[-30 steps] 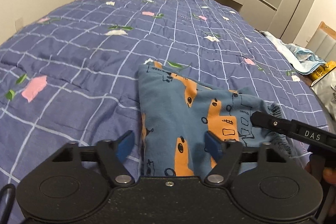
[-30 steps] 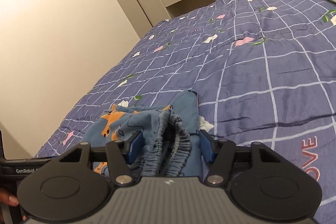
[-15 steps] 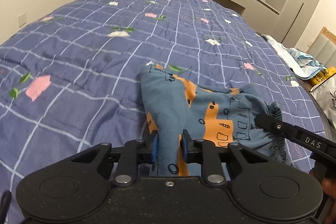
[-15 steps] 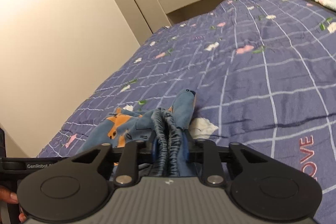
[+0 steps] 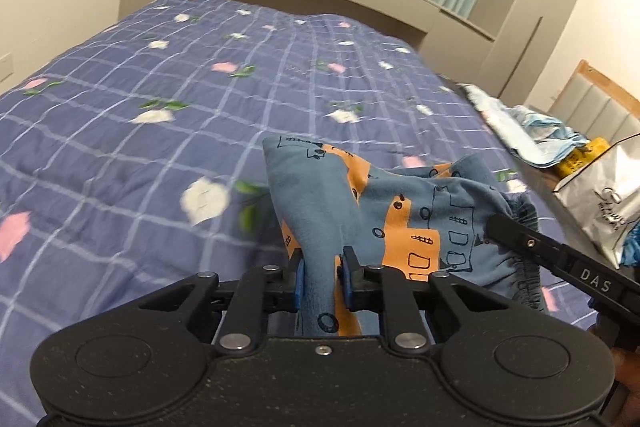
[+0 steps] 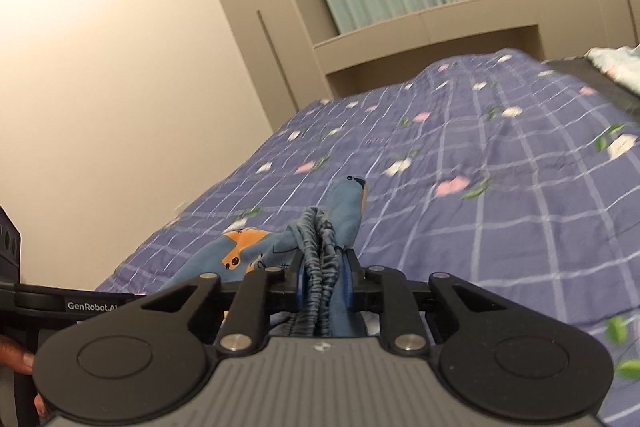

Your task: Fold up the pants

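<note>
The left tool sits at the lower centre of the left wrist view, its blue pads clamped on a fold of the pants. The pants are blue with orange printed shapes. From the pinch point the fabric rises toward the centre of the frame and spreads to the right, where the gathered waistband bunches at the right edge. The garment lies over a purple checked bedspread with pink and white flower prints, which fills the left and middle of the frame.

The right tool sits at the lower centre of the right wrist view, its pads clamped on the elastic waistband, which runs as a ribbed ridge straight through the gap. Beyond the pads, a narrow part of the pants extends up toward the frame centre, and a section with orange print spreads to the lower left.

In the left wrist view the right tool's finger, marked DAS, enters from the lower right and meets the waistband. A silver bag stands at the right edge, beside the bed.
</note>
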The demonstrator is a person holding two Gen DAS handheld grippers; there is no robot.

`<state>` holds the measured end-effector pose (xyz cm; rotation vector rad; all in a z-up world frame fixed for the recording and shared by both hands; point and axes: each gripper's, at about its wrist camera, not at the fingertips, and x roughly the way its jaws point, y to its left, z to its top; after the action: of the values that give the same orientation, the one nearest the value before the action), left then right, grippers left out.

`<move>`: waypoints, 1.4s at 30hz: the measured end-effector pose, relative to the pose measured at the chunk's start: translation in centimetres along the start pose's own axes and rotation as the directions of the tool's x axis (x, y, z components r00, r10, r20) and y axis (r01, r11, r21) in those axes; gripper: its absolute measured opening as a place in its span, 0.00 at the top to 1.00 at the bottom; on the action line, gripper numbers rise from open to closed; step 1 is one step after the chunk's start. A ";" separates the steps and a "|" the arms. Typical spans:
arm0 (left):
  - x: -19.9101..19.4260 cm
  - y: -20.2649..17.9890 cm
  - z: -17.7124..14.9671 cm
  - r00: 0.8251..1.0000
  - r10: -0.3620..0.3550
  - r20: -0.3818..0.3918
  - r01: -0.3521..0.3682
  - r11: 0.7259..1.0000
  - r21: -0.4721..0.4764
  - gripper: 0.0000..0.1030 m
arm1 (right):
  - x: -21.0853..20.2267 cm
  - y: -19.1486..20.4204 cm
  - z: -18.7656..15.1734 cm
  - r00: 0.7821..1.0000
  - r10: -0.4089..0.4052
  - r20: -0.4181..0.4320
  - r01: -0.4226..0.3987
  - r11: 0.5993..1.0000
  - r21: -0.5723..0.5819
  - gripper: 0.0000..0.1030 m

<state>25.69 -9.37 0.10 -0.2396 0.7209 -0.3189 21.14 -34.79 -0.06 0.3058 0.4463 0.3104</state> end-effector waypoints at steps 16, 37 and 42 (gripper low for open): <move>4.0 -1.2 -1.4 0.997 0.003 -0.080 -0.003 1.000 -0.004 0.65 | -0.4 -6.1 -2.1 0.987 -0.153 -0.050 0.157 0.983 0.090 0.61; -10.6 -5.4 -1.9 0.982 0.087 0.168 -0.111 0.984 0.140 0.01 | -11.5 1.8 0.4 0.974 -0.176 0.140 0.187 0.980 -0.072 0.00; -14.2 -5.7 -3.9 0.974 0.088 0.208 -0.123 0.979 0.163 0.01 | -14.6 4.9 -0.6 0.968 -0.184 0.168 0.206 0.970 -0.125 0.00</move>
<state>11.90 -9.82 7.71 -0.0644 0.5015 -0.2506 7.28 -35.41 6.57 0.1440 0.2955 0.1227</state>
